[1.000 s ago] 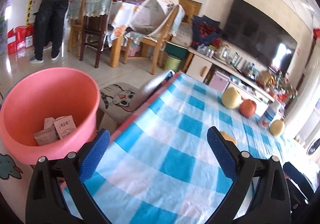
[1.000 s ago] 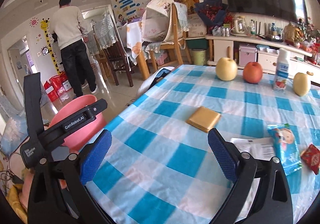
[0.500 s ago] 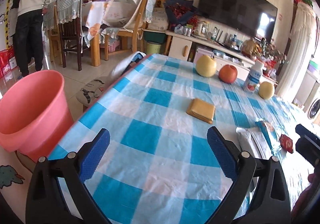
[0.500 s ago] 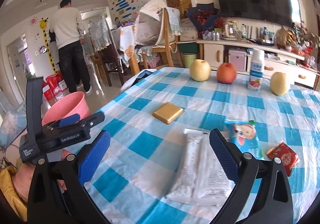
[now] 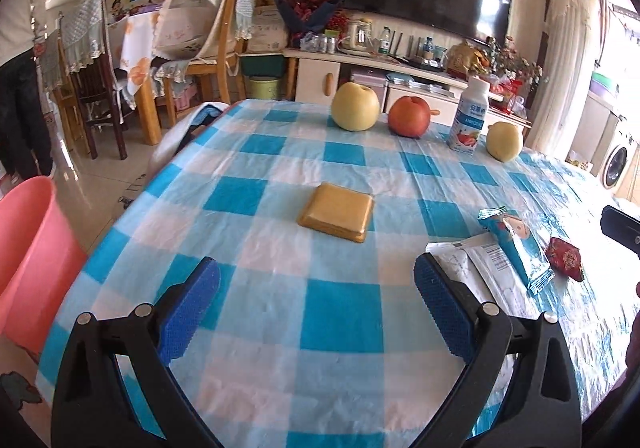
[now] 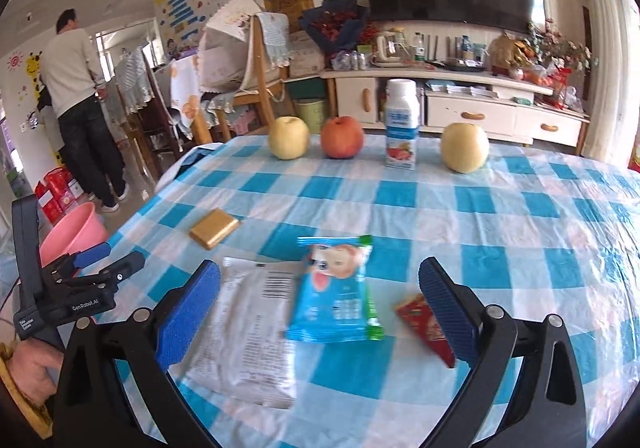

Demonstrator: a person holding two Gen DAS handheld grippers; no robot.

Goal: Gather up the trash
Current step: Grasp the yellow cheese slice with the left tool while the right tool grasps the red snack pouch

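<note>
Pink plastic bin now at far left edge as left gripper swung toward the flat gold square packet. Right gripper moved over the white wrapper, blue snack packet, red sachet. Both jaws wide open, empty; 4 pieces left.

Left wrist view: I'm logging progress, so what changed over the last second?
The left gripper swung from the pink bucket toward the table, facing the gold packet. The right gripper advanced over the blue snack wrapper and white wrapper. Both remain open, empty; the trash lies unmoved.
</note>
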